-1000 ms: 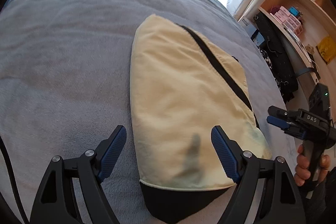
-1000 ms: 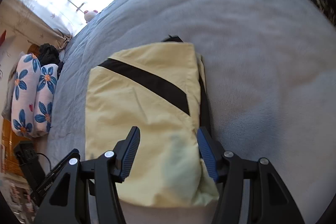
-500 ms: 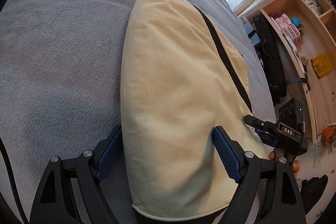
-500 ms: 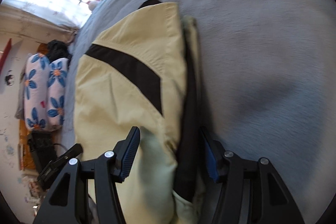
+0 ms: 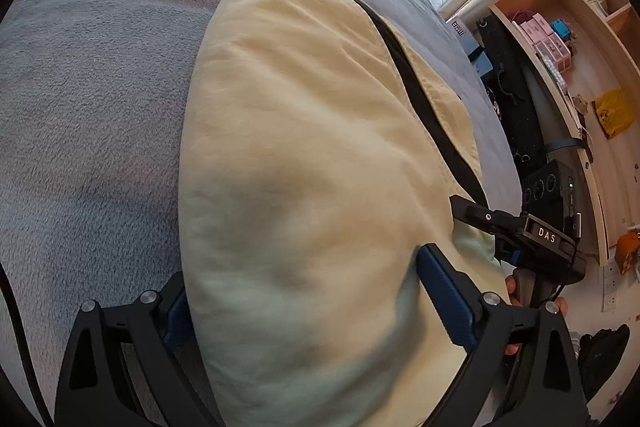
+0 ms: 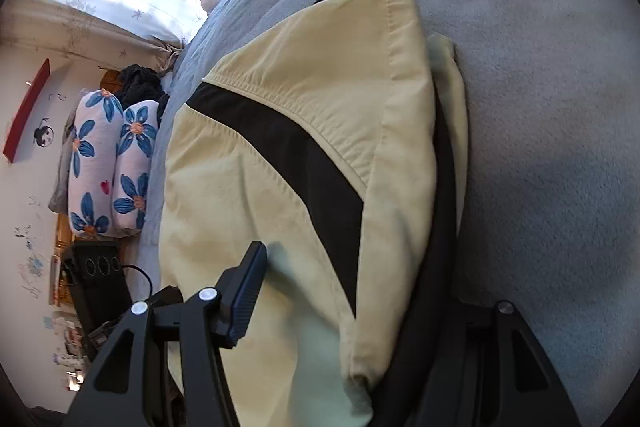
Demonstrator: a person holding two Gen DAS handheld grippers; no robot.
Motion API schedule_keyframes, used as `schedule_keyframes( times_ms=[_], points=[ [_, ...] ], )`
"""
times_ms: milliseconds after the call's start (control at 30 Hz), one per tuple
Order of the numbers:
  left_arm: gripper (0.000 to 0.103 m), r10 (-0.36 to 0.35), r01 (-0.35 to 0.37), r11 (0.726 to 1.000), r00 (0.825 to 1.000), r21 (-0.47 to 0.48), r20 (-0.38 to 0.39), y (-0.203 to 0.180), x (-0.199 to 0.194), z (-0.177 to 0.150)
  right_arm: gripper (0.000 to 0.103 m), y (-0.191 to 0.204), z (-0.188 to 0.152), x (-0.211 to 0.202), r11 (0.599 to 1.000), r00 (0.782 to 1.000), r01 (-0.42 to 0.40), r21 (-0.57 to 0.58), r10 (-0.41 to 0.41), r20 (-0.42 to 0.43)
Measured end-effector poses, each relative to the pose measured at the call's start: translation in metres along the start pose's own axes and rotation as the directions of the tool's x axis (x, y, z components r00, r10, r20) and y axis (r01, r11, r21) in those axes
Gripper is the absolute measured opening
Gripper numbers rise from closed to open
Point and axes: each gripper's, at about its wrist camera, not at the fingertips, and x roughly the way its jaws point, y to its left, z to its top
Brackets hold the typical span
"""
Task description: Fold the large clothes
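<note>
Cream-yellow garment (image 5: 312, 155) with a black diagonal stripe (image 6: 288, 155) lies folded on the grey blanket (image 5: 88, 75) covering the bed, its near edge bulging up between both tools; the left gripper (image 5: 316, 303) has its blue-padded fingers (image 5: 446, 297) spread wide on either side of that edge, the fabric filling the gap. The right gripper (image 6: 360, 291) straddles the garment's stacked edge likewise, one finger on top of the cloth and the other hidden beneath the black layer, so its fingers stand apart; floral pillows (image 6: 108, 163) lie at the bed's far side.
</note>
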Motion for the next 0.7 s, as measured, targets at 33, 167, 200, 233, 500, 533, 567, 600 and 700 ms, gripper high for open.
schedule_keyframes(
  times_ms=[33,167,200,233,500,533,567,600,700],
  points=[
    [0.095,0.006,-0.006,1.0,1.0,0.002,0.0,-0.001,0.0,0.001,0.049,0.002,-0.001,0.0,1.0,1.0,0.018,-0.005,-0.018,0.006],
    [0.081,0.057,-0.058,0.997,0.998,0.046,0.012,-0.019,0.003,0.002,0.025,0.007,-0.004,-0.005,0.998,0.998,0.058,0.011,-0.058,0.018],
    [0.077,0.073,-0.074,0.995,0.997,0.071,0.018,-0.025,0.003,0.002,0.021,0.011,-0.005,-0.006,0.997,0.997,0.073,0.011,-0.073,0.021],
    [0.069,0.087,-0.09,0.991,0.996,0.096,0.028,-0.031,0.001,0.002,0.018,0.017,-0.006,-0.008,0.995,0.994,0.102,0.002,-0.102,0.029],
    [0.029,0.078,-0.09,0.985,0.993,0.146,0.083,-0.047,-0.039,0.006,0.012,0.101,-0.02,-0.022,0.946,0.948,0.304,-0.112,-0.289,0.135],
    [0.028,0.09,-0.105,0.981,0.991,0.161,0.101,-0.05,-0.047,0.005,0.012,0.112,-0.023,-0.024,0.943,0.945,0.309,-0.123,-0.291,0.147],
    [0.028,0.101,-0.122,0.976,0.987,0.178,0.124,-0.052,-0.057,0.003,0.012,0.127,-0.027,-0.026,0.937,0.942,0.319,-0.14,-0.297,0.159],
    [0.028,0.108,-0.135,0.973,0.984,0.19,0.143,-0.052,-0.067,0.003,0.012,0.138,-0.029,-0.026,0.933,0.939,0.325,-0.153,-0.3,0.165],
    [0.027,0.107,-0.14,0.972,0.979,0.188,0.173,-0.044,-0.097,0.006,0.012,0.173,-0.037,-0.025,0.93,0.943,0.311,-0.194,-0.278,0.183]
  ],
)
